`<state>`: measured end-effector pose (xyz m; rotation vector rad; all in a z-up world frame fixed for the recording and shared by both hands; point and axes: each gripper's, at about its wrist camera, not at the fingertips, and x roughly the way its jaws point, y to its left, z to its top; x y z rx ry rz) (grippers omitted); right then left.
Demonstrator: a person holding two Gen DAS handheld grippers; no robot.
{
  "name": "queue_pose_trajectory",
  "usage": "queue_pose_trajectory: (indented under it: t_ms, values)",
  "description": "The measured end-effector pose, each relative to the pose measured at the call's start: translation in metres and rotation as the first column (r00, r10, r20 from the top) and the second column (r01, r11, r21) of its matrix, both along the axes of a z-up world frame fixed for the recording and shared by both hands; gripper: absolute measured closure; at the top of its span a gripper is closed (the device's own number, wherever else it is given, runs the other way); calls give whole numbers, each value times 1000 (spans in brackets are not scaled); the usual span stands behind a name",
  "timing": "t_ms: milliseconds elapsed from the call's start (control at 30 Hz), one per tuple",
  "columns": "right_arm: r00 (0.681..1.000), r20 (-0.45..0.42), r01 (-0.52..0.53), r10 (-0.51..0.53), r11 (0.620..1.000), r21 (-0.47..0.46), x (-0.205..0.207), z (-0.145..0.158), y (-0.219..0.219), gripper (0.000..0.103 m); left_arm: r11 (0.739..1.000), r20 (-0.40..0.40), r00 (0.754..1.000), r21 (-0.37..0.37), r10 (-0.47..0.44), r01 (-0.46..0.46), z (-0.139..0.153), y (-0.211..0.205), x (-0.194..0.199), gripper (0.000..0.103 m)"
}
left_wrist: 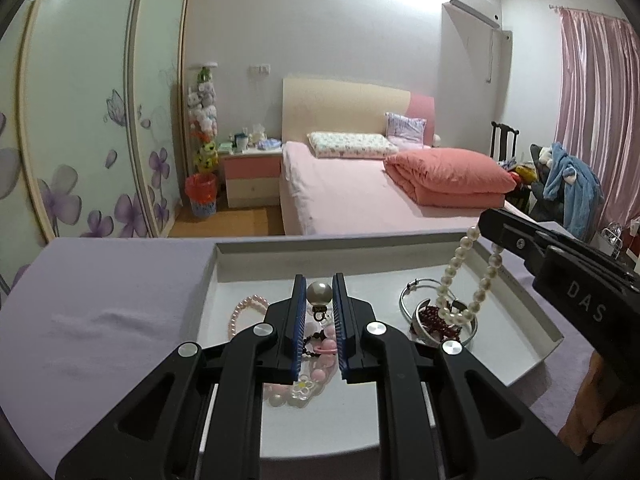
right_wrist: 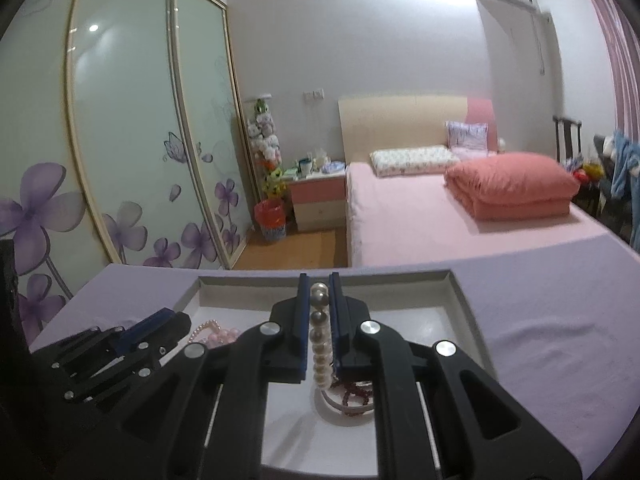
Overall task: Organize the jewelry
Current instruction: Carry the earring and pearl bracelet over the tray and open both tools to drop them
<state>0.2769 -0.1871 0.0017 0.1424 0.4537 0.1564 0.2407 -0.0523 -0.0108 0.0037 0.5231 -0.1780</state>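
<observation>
The tray looks like matt white card with smooth walls. It sits on a matt lilac cloth, soft and faintly creased. The pearl strand is glossy cream, each bead catching light; the big pearl has a satin sheen and a small dark metal cap. The bangles are polished silvery metal. The pink beads look smooth and glossy, like plastic. The left gripper and right gripper are matt black plastic with shiny round metal bolts and ribbed blue pads. The wardrobe doors are glossy frosted glass.
</observation>
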Motion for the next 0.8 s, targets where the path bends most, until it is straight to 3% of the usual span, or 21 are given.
queue_pose_trajectory:
  t_ms: [67,100,167,233,433,667,800]
  values:
    - [1000,-27,-11,11,1000,20,6,-4,-2,88,1000,-33,999,-22,-3,2,-3,3,5,88]
    - [999,-35,-13,14,999,31,7,-5,-5,74,1000,-44,999,-30,-5,4,-2,7,9,88]
    - [1000,-23,0,0,999,35,5,-5,-9,67,998,-62,998,-56,-9,5,-3,13,10,85]
    - [1000,-22,12,-11,999,34,-1,-5,-15,67,997,-66,998,-78,-3,-3,0,20,9,73]
    - [999,-41,34,-32,999,42,-17,-8,-29,67,987,-72,997,-155,23,-34,10,46,1,71]
    - [997,-77,3,0,999,38,-47,-10,-35,67,986,-69,997,-159,44,-54,16,64,-17,71]
    - [987,-156,-48,48,999,8,-65,-22,-33,67,991,-80,995,-118,54,-64,14,67,-33,57]
